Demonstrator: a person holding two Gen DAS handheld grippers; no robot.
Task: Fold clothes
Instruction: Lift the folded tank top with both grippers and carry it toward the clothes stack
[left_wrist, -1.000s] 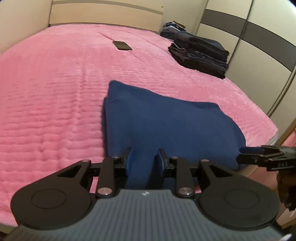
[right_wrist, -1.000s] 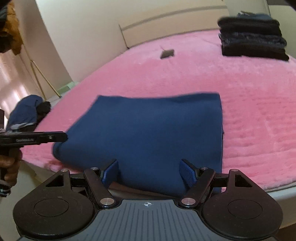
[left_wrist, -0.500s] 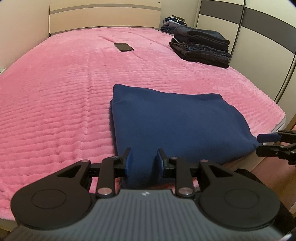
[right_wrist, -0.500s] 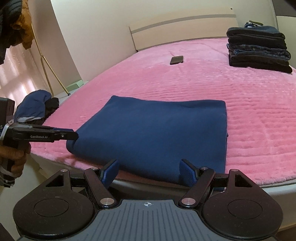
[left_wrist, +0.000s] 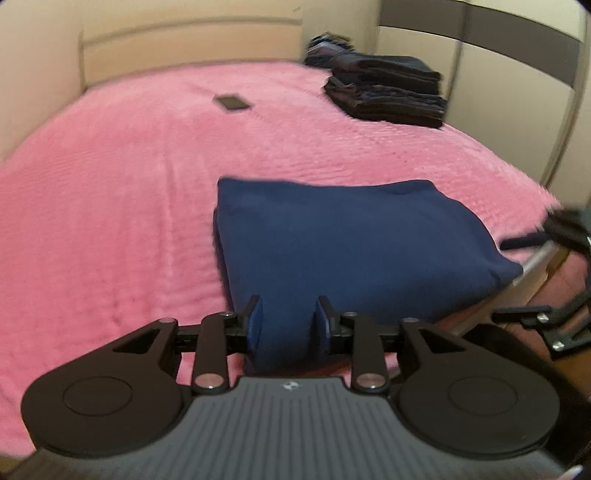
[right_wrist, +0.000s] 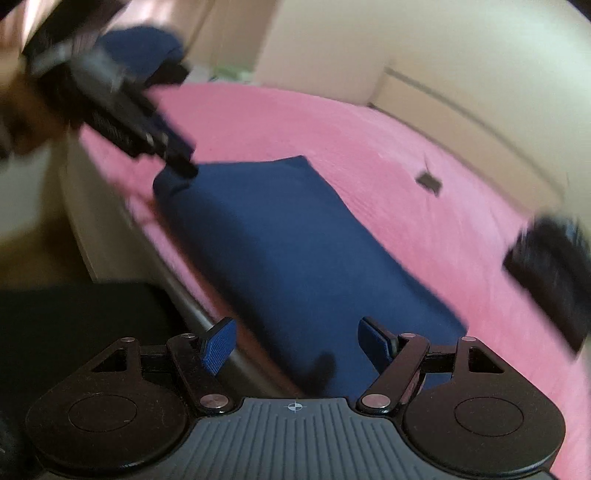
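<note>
A folded navy blue garment (left_wrist: 351, 243) lies on the pink bedspread (left_wrist: 110, 221) by the bed's near edge. My left gripper (left_wrist: 288, 325) has a bunched fold of the garment's near left corner between its blue pads; its jaws are opening, with the cloth still filling the gap. In the right wrist view the left gripper (right_wrist: 181, 158) shows blurred at that same corner (right_wrist: 173, 184). My right gripper (right_wrist: 297, 341) stands open and tilted over the garment's (right_wrist: 295, 258) near edge, nothing pressed between its pads. It also appears blurred at the left wrist view's right edge as the right gripper (left_wrist: 517, 279).
A stack of dark folded clothes (left_wrist: 388, 96) sits at the bed's far right, and a dark phone (left_wrist: 232, 102) lies near the headboard (left_wrist: 184, 40). Wardrobe doors (left_wrist: 498, 74) flank the right side. A blue and dark heap (right_wrist: 144, 55) lies off the bed.
The right wrist view has rolled strongly and blurred as the right gripper swung along the bed edge. The left jaws have widened a little around the cloth.
</note>
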